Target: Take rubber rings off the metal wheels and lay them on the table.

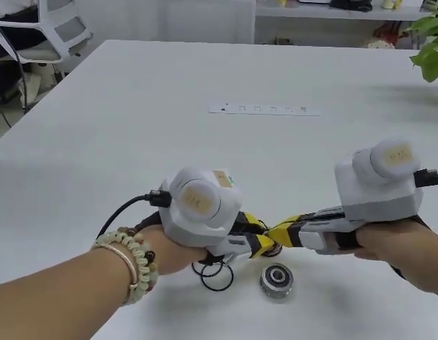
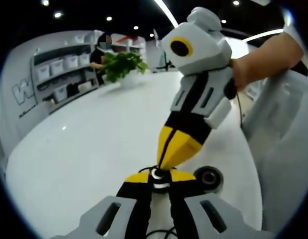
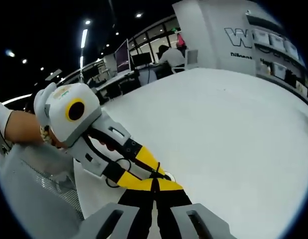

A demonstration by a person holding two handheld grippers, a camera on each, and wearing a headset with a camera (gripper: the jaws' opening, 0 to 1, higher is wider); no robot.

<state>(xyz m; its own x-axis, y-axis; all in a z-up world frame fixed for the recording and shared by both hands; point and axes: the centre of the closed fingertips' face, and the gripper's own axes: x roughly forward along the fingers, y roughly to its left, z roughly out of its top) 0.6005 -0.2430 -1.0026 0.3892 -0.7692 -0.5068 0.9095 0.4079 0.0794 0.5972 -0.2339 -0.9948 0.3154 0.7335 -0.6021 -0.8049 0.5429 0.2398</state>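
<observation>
We note a white table (image 1: 169, 142) carrying a socket strip (image 1: 264, 109), loose rubber rings (image 1: 216, 273) and one metal wheel (image 1: 277, 280). The left gripper (image 2: 158, 179) clamps a second wheel (image 2: 158, 174). The right gripper (image 3: 154, 183) is closed at its rim. An office chair (image 1: 56, 32) and a plant (image 1: 431, 46) stand beyond.

Ahead of you lies a flat white socket strip (image 1: 264, 109). Green plant leaves (image 1: 429, 44) hang in at your far right, and a grey office chair (image 1: 52, 28) stands at your far left. The left gripper view catches wall shelves (image 2: 64, 74) holding white bins, with a person (image 2: 98, 57) beside them.
</observation>
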